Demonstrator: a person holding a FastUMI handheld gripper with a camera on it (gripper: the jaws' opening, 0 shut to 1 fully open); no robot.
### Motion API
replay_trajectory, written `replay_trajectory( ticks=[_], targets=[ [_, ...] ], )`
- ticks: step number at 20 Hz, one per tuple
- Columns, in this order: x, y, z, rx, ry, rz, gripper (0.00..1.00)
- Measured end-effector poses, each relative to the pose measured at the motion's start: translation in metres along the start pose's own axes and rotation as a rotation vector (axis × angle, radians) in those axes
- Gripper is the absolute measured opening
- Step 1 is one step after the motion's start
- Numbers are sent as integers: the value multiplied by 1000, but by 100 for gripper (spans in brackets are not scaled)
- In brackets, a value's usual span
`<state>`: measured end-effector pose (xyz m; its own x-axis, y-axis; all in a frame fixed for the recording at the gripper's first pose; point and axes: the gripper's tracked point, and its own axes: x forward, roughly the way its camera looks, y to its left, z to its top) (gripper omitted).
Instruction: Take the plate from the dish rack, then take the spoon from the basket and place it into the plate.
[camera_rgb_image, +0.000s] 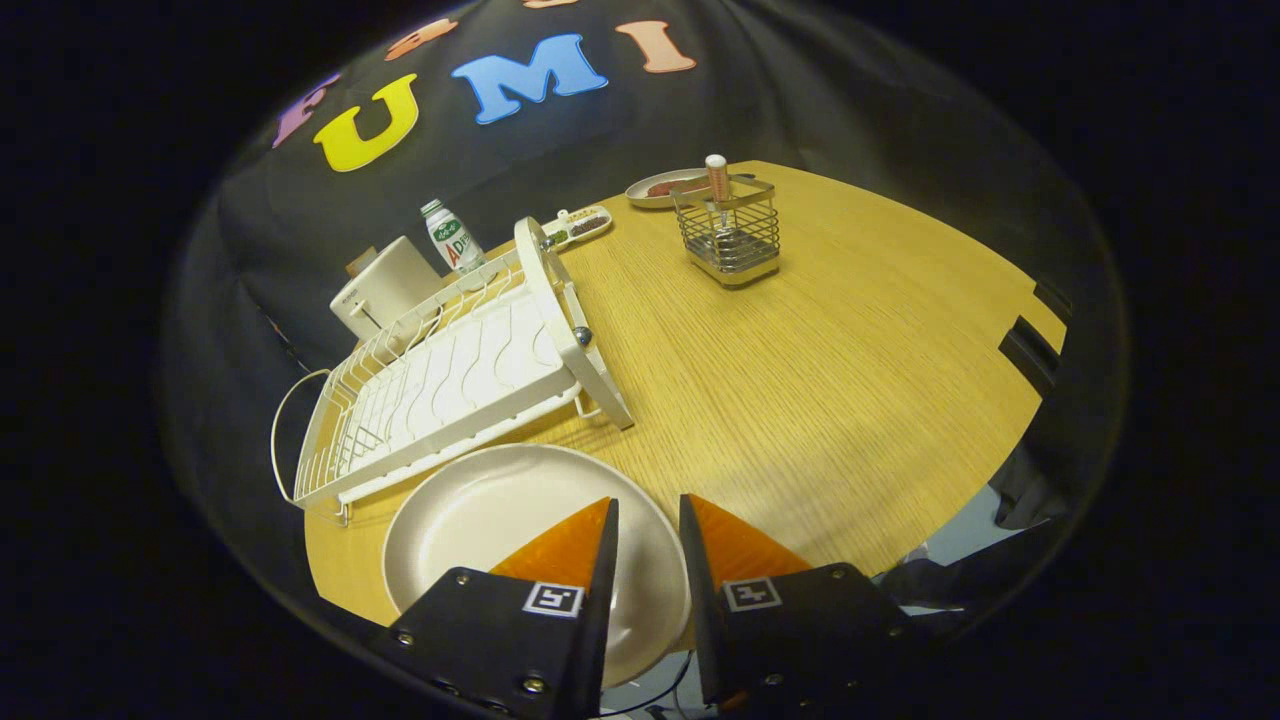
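A cream round plate lies flat on the wooden table, just in front of the white dish rack, whose slots are empty. My gripper hovers over the plate's right rim with its fingers a little apart and nothing pressed between them. One finger is above the plate and the other is just past its edge. Far beyond the fingers stands a wire basket. The spoon stands upright in it, its pale handle poking above the top.
A second small plate with something reddish on it sits behind the basket. A white box-like appliance, a bottle and a narrow tray stand behind the rack. Bare tabletop lies between the plate and the basket.
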<state>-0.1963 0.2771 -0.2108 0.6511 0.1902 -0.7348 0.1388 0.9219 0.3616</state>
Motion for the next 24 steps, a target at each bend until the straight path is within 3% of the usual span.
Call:
replay_trajectory(
  ticks=[14,24],
  targets=[
    [-7,-3,37,-42,-82,-7,37],
    [-26,-14,125,-79,-264,-62,37]
  ],
)
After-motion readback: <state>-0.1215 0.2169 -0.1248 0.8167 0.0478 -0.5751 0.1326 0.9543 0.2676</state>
